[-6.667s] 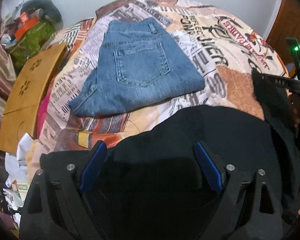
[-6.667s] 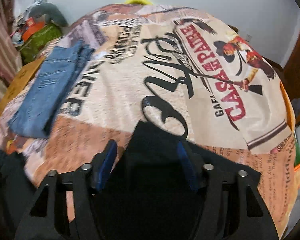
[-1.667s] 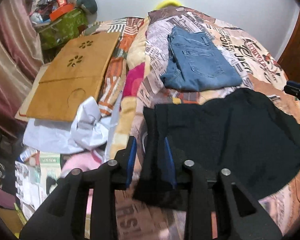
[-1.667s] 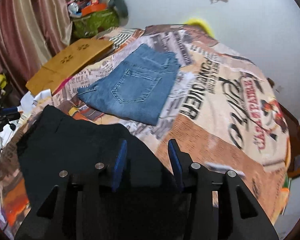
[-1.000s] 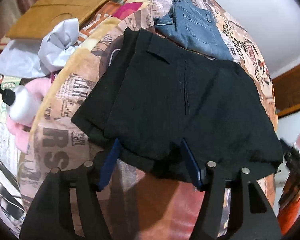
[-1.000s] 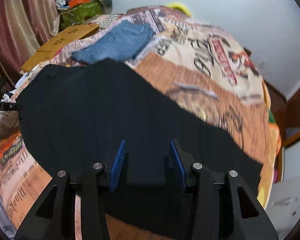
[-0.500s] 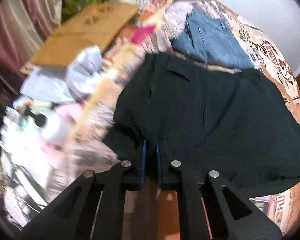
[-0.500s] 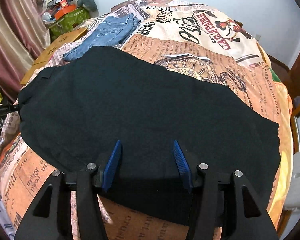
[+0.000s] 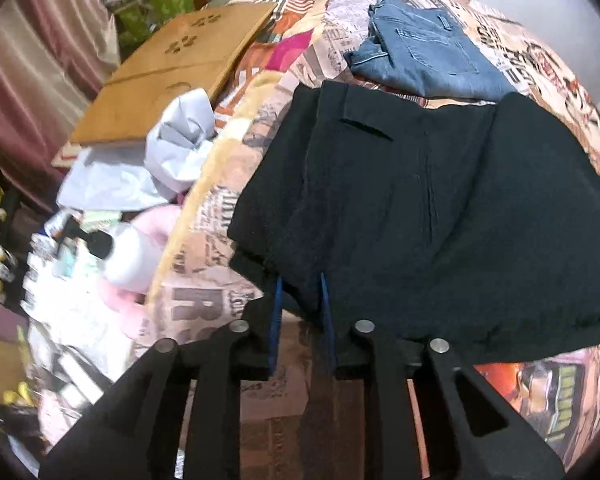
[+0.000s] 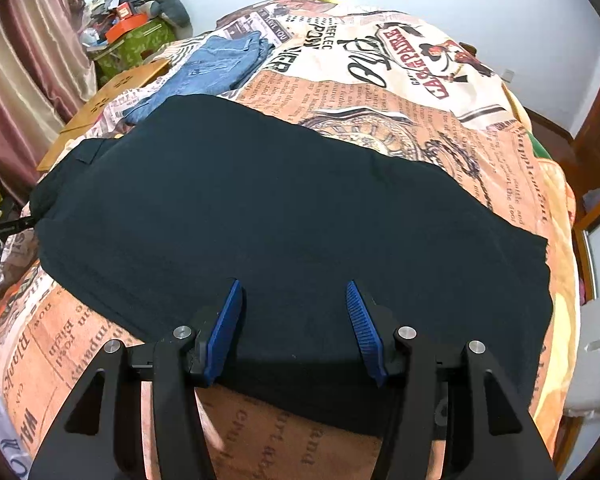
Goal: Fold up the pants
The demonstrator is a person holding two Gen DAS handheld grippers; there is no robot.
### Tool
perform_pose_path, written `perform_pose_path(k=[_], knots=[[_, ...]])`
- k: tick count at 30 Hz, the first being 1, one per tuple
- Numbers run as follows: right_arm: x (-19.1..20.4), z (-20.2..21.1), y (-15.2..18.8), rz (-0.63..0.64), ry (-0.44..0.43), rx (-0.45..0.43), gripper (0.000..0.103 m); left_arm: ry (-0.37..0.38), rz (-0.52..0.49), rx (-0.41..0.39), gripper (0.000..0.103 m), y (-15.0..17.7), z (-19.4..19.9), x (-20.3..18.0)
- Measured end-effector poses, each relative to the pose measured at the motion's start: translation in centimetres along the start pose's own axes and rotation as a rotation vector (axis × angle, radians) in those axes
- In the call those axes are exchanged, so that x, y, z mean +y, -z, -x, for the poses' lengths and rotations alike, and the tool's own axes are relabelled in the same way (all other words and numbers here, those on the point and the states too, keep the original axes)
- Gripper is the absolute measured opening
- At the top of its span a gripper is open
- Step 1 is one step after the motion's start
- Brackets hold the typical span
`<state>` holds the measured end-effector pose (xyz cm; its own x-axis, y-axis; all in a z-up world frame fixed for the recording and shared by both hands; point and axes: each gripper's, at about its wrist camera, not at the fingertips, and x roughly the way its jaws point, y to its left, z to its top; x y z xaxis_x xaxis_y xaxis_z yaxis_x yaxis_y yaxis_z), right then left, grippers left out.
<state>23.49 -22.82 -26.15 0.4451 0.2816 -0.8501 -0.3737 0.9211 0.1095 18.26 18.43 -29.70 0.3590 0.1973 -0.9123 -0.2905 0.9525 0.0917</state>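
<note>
- The black pants (image 10: 284, 216) lie spread flat across the near part of the bed, on the newspaper-print bedspread (image 10: 420, 92).
- The left gripper (image 9: 300, 280) sits at the near edge of the pants by the waist end, its blue pads (image 9: 275, 320) drawn close together with a fold of the black cloth between their tips; it looks pinched on the fabric.
- A welt pocket slit (image 9: 366, 129) shows on the pants' upper face, near the waistband side.
- The right gripper (image 10: 294, 286) hovers over the near hem of the pants with its blue pads (image 10: 226, 328) spread wide apart, nothing held between them.
- A folded pair of blue jeans (image 9: 424, 60) rests farther up the bed, just beyond the black pants and touching or nearly touching their far edge.
- Off the bed's left side sit a flat wooden board (image 9: 172, 80), crumpled grey-white cloth (image 9: 172, 156) and a white bottle with a dark cap (image 9: 120, 256), among blurred clutter.
</note>
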Motion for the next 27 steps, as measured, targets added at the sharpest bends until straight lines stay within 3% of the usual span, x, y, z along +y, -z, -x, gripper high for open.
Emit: perform_pose_path(k=[3,5,7,9,17,27], knots=[[-0.7,0.4,0.2,-0.012,0.027,-0.001,0.051,-0.013,-0.034,-0.024,0.023,-0.4,1.5,-0.5],[-1.3,1.0,0.6,-0.016,0.054,-0.003,0.051,0.002,-0.049,-0.048,0.029,-0.7,2.7,-1.1],[-2.0,1.6,0.9,-0.019,0.077,-0.009,0.051,0.036,-0.069,-0.076,0.055,-1.1,4.1,-2.3],[-3.3,2.3,1.3,-0.033,0.103,-0.017,0.051,0.077,-0.087,-0.109,0.060,-1.4,5.2,-3.7],[-10.2,4.8,2.4,-0.191,0.173,-0.065,0.051,0.174,-0.244,-0.130,0.062,-3.8,6.5,-12.8],[-18.5,4.8,3.0,-0.349,0.211,-0.086,0.051,0.213,-0.364,-0.049,0.064,-4.2,3.7,-21.3]])
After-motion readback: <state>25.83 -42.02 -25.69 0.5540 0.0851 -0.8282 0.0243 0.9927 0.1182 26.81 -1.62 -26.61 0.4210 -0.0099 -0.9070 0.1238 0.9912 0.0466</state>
